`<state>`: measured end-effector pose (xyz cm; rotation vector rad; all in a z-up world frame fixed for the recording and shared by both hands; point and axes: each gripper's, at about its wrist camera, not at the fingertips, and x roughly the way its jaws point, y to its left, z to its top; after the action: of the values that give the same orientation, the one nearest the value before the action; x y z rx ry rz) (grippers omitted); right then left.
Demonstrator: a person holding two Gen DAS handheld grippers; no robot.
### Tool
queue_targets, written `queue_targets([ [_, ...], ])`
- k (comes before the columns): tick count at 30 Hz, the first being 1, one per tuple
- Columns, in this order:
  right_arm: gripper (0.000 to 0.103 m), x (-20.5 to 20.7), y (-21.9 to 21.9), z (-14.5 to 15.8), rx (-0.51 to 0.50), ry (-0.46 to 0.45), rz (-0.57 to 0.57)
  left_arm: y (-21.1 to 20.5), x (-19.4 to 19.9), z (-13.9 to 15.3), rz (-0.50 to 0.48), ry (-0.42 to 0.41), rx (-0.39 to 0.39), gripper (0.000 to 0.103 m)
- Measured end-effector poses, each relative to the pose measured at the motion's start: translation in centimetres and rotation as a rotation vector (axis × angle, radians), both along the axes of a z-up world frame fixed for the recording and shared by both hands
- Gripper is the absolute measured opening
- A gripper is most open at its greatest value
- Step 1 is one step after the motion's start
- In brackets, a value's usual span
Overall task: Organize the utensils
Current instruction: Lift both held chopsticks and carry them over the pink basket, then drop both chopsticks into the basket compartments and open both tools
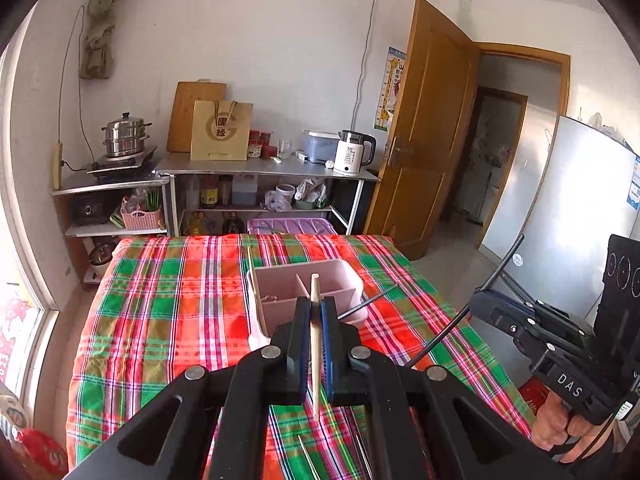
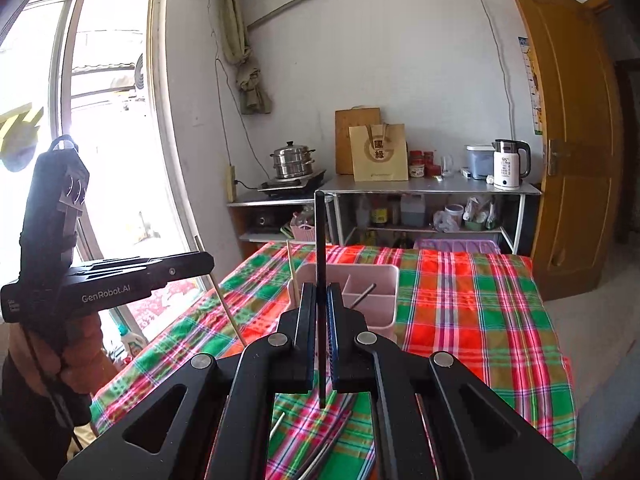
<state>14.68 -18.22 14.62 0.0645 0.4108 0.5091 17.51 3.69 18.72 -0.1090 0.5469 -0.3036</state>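
Observation:
My left gripper (image 1: 315,310) is shut on a pale wooden chopstick (image 1: 315,344) that stands upright between its pads, above the plaid table. A pink divided caddy (image 1: 280,284) sits just beyond it. It holds a black chopstick (image 1: 368,302) and a wooden chopstick (image 1: 251,268). My right gripper (image 2: 321,294) is shut on a black chopstick (image 2: 320,240), also upright, in front of the caddy (image 2: 386,280). Each view shows the other gripper at its side: the right gripper (image 1: 478,300) and the left gripper (image 2: 208,264). Thin metal utensils (image 2: 316,456) lie on the cloth below my fingers.
The plaid tablecloth (image 1: 160,320) covers the table, whose far edge meets a purple bin (image 1: 288,226). Metal shelves (image 1: 264,168) with a kettle (image 1: 354,152), jars and a steamer pot line the back wall. A wooden door (image 1: 424,128) stands open at right and a window (image 2: 100,120) at left.

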Motion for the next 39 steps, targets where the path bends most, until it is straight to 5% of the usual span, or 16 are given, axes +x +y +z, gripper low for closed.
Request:
queue_targets([
  [15,0.005,5.9,1.1,3.6,0.101,-0.045,-0.014,1.0,6.3,4.5,0.039,-0.087,-0.004,0.005],
  [39,0.005,10.9,3.2,-3.3,0.024,0.114,-0.047,2.9,12.7,-6.6,0.061,0.119,-0.038,0.005],
])
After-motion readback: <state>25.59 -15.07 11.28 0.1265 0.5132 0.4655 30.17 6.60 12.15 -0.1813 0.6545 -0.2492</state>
